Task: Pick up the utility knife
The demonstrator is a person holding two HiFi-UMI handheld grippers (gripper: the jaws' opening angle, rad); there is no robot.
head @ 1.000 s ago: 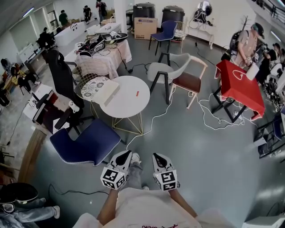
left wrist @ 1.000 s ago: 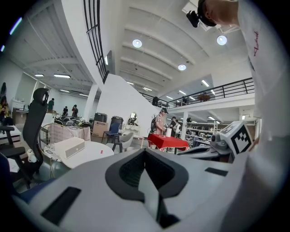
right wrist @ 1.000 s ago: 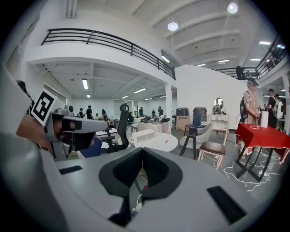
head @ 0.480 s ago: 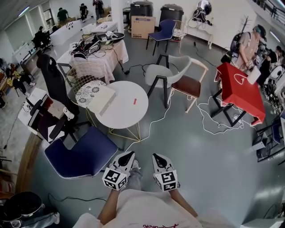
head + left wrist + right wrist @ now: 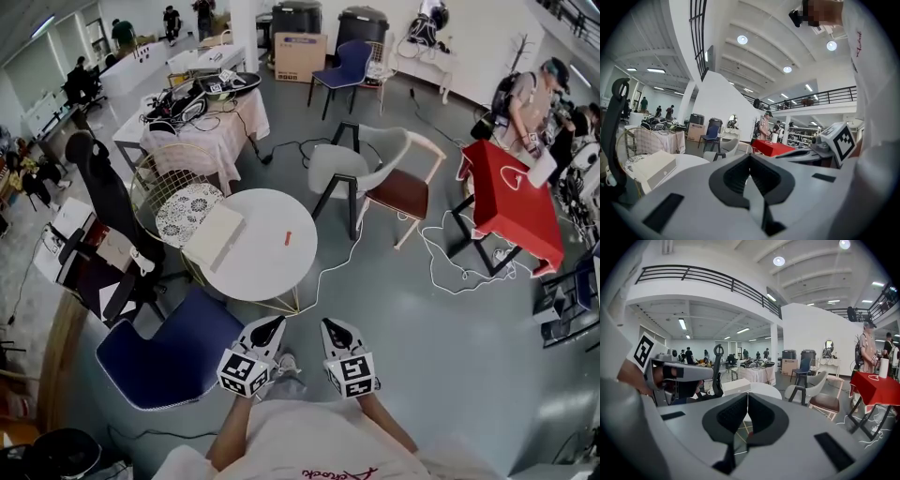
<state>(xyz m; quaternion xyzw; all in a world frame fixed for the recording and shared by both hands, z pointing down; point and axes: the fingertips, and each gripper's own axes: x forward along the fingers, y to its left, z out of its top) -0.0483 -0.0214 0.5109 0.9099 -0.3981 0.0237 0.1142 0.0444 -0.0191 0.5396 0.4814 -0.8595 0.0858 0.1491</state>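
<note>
- Head view, lower centre: left gripper (image 5: 271,324) and right gripper (image 5: 334,326) side by side, jaws closed, nothing held.
- Centre left: knife (image 5: 288,238), small and red, flat on round white table (image 5: 272,269), well apart from both grippers.
- Left of knife: pale box (image 5: 214,236) on same table.

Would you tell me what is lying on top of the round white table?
A small red utility knife lies right of centre on the round white table, and a flat cream box sits at its left edge. Whatever lies beneath the box is covered.
</note>
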